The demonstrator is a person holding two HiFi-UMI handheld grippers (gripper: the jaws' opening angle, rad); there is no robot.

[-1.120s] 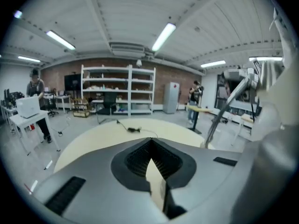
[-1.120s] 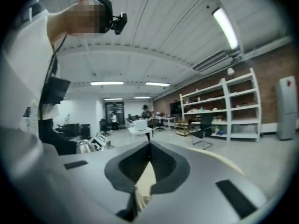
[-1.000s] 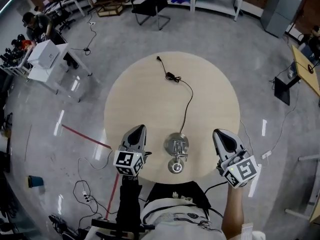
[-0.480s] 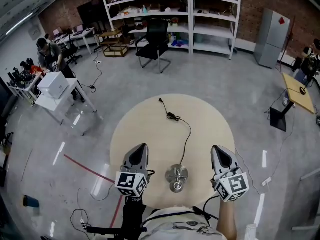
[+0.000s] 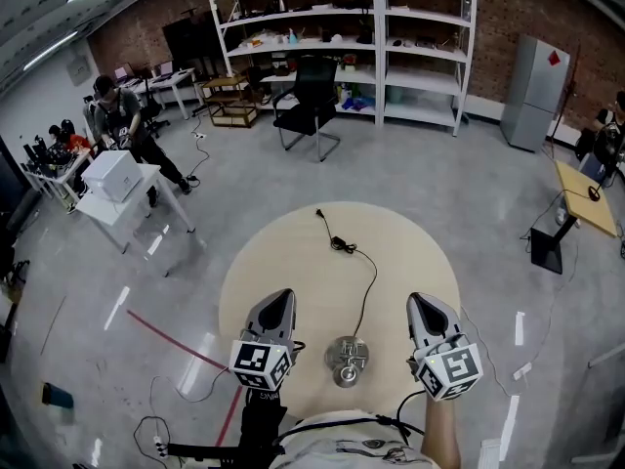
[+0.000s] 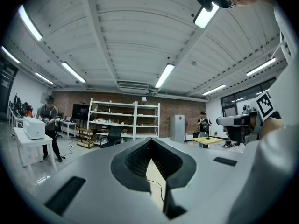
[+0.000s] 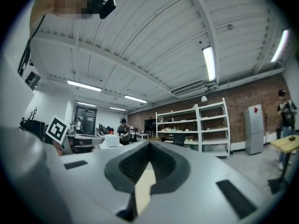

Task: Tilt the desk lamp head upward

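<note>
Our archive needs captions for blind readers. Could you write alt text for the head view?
A metal desk lamp stands at the near edge of a round wooden table, its cord trailing across the top. The left hand-held gripper and right hand-held gripper flank it, both shut and empty.

The head view looks steeply down from above onto the round counter [image 5: 283,262], with the left tool [image 5: 281,299] and right tool [image 5: 420,303] close below it at the counter's near edge. Each tool view sits low behind its own jaws and faces level across the room, the counter only a sliver between them. All three views share the shelf [image 5: 342,42] against the far brick wall [image 5: 508,8].
</note>
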